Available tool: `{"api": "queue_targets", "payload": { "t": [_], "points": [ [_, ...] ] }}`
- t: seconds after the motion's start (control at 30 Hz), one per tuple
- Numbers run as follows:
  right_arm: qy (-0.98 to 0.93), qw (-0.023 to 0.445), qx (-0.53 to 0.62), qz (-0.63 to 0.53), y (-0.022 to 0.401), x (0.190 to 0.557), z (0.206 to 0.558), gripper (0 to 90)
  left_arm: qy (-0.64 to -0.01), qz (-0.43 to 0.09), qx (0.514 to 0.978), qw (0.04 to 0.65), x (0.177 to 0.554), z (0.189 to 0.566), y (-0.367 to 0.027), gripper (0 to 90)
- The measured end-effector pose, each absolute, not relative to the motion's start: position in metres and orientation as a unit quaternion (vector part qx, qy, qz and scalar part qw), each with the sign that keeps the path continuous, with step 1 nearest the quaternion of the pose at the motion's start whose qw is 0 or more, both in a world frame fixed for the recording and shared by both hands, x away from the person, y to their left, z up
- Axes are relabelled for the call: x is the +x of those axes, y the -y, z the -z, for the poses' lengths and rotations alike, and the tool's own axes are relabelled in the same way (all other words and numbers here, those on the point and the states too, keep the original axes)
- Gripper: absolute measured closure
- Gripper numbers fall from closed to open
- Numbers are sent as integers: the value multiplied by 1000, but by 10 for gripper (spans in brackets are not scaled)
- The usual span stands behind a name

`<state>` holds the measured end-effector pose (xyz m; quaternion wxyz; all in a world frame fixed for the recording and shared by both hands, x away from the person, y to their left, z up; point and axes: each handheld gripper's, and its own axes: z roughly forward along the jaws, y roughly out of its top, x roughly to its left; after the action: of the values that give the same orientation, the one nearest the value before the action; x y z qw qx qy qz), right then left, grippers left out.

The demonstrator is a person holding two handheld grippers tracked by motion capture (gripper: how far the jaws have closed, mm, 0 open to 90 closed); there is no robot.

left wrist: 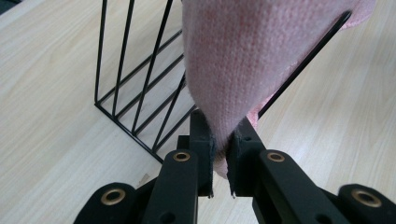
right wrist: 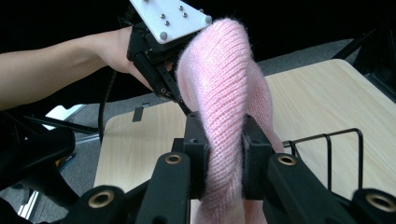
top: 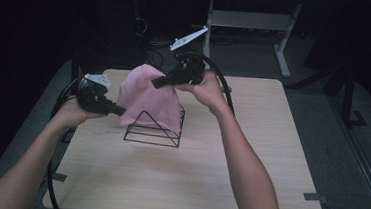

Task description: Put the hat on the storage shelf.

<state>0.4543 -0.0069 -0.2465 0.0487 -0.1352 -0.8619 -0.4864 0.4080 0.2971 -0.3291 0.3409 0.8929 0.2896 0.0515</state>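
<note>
A pink knitted cloth (top: 149, 99) hangs draped over a black wire rack (top: 152, 132) in the middle of the wooden table. My left gripper (top: 119, 111) is shut on the cloth's lower left edge; in the left gripper view the pink knit (left wrist: 243, 60) is pinched between the jaws of my left gripper (left wrist: 220, 140), with the rack's wires (left wrist: 140, 88) just behind. My right gripper (top: 157, 81) is shut on the cloth's upper part, above the rack. In the right gripper view the knit (right wrist: 224, 107) runs between the jaws of my right gripper (right wrist: 223, 140), and the left gripper (right wrist: 161, 70) shows beyond.
The light wooden table (top: 249, 154) has bare surface in front and to the right of the rack. A white desk frame (top: 279, 36) stands on the floor behind the table. Cables trail from both grippers off the table's left side and back edge.
</note>
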Motion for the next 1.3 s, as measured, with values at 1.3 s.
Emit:
{"api": "queue_targets", "payload": {
  "t": [1.3],
  "points": [
    [879, 82, -137, 449, -7, 445, 301, 747, -294, -67, 911, 280, 404, 377, -295, 823]
  ]
}}
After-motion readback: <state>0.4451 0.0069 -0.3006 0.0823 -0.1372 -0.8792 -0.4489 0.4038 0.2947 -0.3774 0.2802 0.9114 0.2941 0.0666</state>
